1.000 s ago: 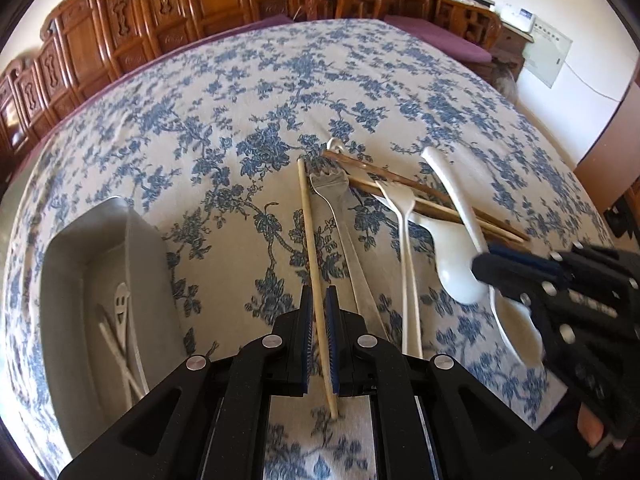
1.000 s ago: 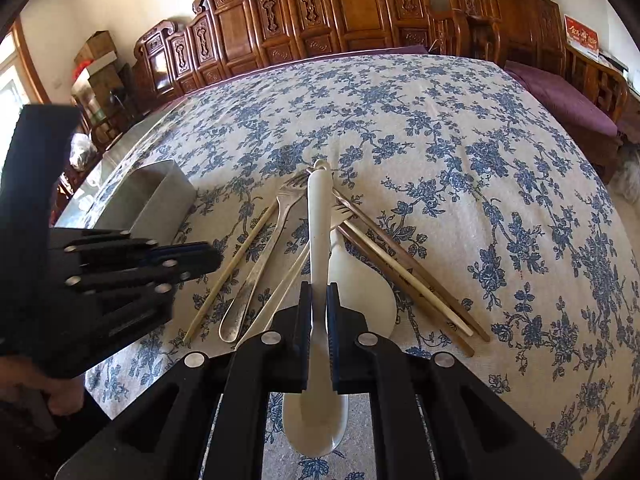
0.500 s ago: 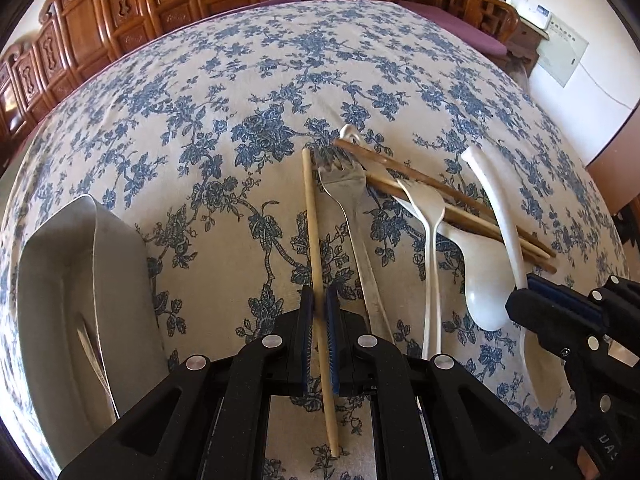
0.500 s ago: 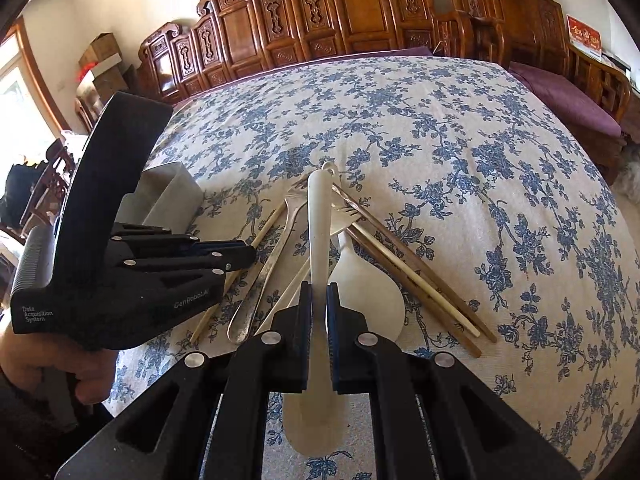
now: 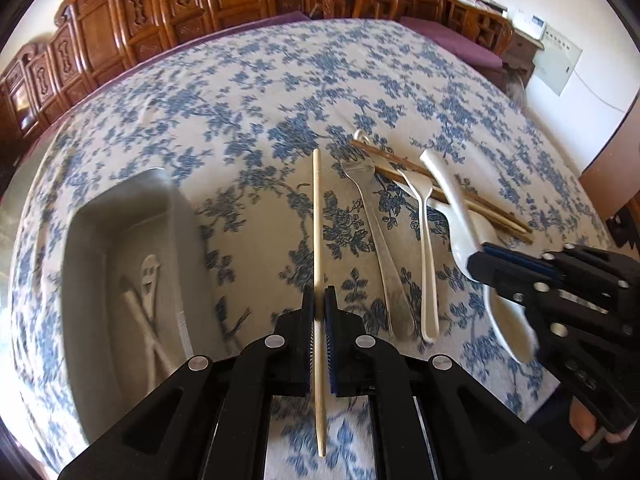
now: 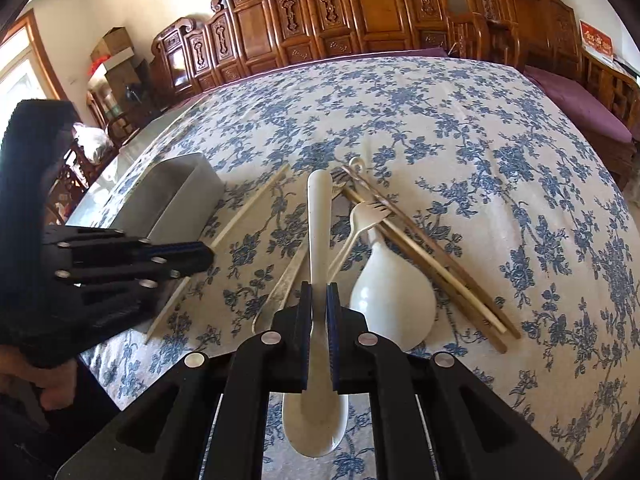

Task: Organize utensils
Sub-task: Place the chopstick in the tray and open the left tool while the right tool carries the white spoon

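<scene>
My left gripper [image 5: 319, 300] is shut on a pale chopstick [image 5: 317, 216] that points away from me over the tablecloth. My right gripper [image 6: 319, 296] is shut on a white ceramic spoon [image 6: 319, 220], bowl toward me; it also shows in the left wrist view [image 5: 452, 200]. On the cloth lie a metal fork [image 5: 380, 248], a white plastic fork [image 5: 426, 248], a second white spoon [image 6: 390, 292] and brown chopsticks [image 6: 424, 256]. The grey tray [image 5: 80, 264] sits to the left, holding white utensils [image 5: 146, 304].
The table is covered by a blue floral cloth [image 6: 480, 140]. Carved wooden chairs [image 6: 360, 12] line the far edge. The tray also shows in the right wrist view [image 6: 176, 200], left of the pile. A purple cushioned bench [image 6: 580, 108] stands at the right.
The left gripper with the chopstick has lifted and shifted toward the tray, which now shows more of its inside. The right gripper still holds the spoon, slightly raised.
</scene>
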### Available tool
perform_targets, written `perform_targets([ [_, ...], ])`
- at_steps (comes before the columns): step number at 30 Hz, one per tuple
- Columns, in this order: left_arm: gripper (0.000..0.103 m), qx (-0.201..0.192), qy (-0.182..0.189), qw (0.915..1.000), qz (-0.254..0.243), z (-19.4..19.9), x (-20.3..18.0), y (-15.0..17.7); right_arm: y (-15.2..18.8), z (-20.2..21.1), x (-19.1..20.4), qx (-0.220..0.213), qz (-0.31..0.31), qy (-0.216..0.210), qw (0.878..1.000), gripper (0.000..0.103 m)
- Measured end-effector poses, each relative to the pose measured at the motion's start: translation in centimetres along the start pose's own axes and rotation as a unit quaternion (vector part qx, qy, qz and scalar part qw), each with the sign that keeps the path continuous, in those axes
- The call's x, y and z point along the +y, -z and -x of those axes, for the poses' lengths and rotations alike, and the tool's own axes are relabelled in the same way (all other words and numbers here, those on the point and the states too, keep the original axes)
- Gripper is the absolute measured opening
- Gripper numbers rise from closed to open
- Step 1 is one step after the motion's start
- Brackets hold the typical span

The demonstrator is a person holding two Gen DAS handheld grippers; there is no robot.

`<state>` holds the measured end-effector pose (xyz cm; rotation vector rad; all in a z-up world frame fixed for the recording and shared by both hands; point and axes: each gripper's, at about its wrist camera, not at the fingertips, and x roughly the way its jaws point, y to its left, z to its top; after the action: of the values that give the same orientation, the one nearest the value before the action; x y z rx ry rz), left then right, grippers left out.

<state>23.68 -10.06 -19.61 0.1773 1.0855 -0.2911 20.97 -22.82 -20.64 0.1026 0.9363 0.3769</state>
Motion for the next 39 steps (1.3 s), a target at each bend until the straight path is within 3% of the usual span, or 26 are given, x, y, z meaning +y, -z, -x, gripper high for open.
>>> perform_targets([
  [9,0.004,-0.038,-0.013,0.9991,0.012,5.1,2.5,1.5,0.2,0.7,1.9,-0.007,0.022,0.002,1.0,0.009],
  [22,0.004,-0.063,-0.032,0.9962,0.052,8.4,7.7,2.7,-1.0,3.8,6.1,-0.03,0.045,-0.01,0.998,0.009],
  [31,0.004,-0.049,-0.027,0.9956,0.076,7.6,11.0,2.8,-2.3,4.7,10.0,-0.026,0.067,-0.026,0.997,0.009],
  [39,0.004,-0.011,-0.018,0.996,0.087,4.7,13.2,2.7,-4.0,4.3,12.5,-0.004,0.081,-0.041,0.996,0.009],
])
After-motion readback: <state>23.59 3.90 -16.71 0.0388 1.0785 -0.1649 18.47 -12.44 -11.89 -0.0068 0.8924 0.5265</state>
